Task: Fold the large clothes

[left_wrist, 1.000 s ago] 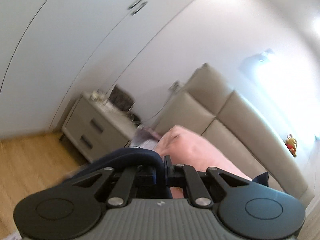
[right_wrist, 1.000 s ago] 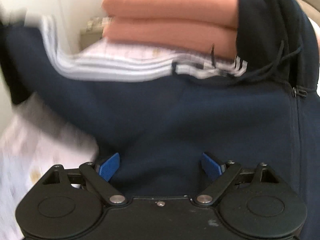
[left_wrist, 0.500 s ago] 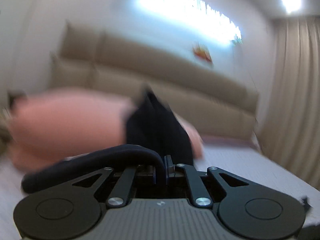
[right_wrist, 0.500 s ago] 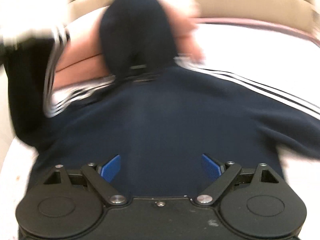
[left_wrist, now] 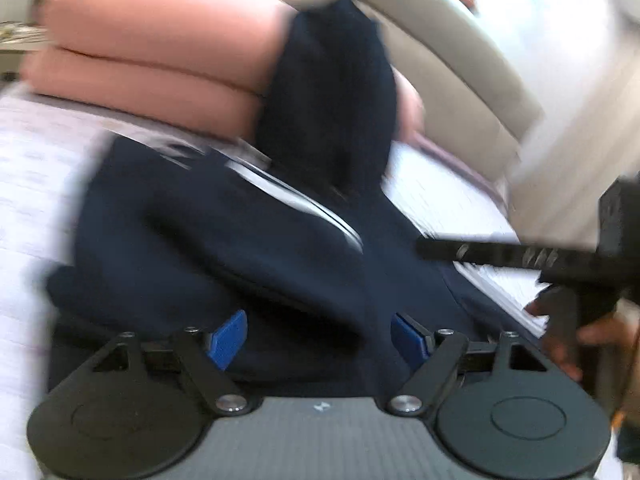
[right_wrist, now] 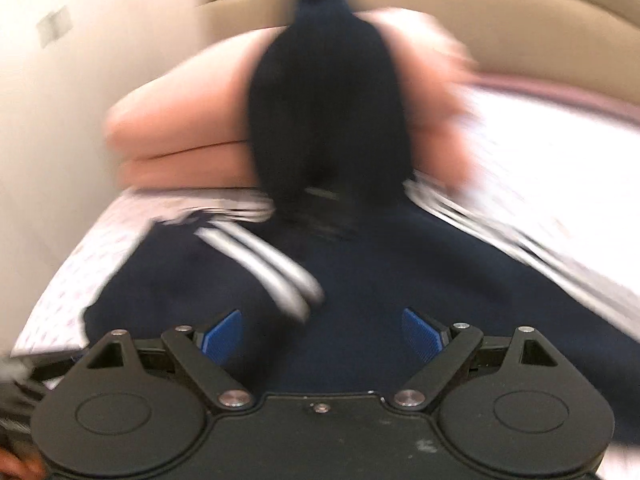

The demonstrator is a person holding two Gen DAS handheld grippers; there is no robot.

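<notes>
A navy hooded jacket (left_wrist: pixel 248 240) with white sleeve stripes lies on the bed, its left sleeve folded in across the body. Its hood (left_wrist: pixel 332 92) rests up against a stack of pink pillows. It also shows in the right wrist view (right_wrist: pixel 360 280), hood (right_wrist: pixel 328 112) at the top. My left gripper (left_wrist: pixel 320 336) is open and empty just above the jacket's lower part. My right gripper (right_wrist: pixel 322 332) is open and empty over the jacket body; it also shows in the left wrist view (left_wrist: pixel 436 249), at the right. Both views are motion-blurred.
Two stacked pink pillows (left_wrist: pixel 152 52) lie at the head of the bed, against a beige padded headboard (left_wrist: pixel 452 44). The light patterned bed sheet (left_wrist: pixel 28 184) spreads on both sides of the jacket. A pale wall (right_wrist: pixel 60 80) stands at the left.
My left gripper was shut on the navy sleeve, swung it over the jacket, then opened and let it go. The sleeve now lies folded across the body. My right gripper stayed open.
</notes>
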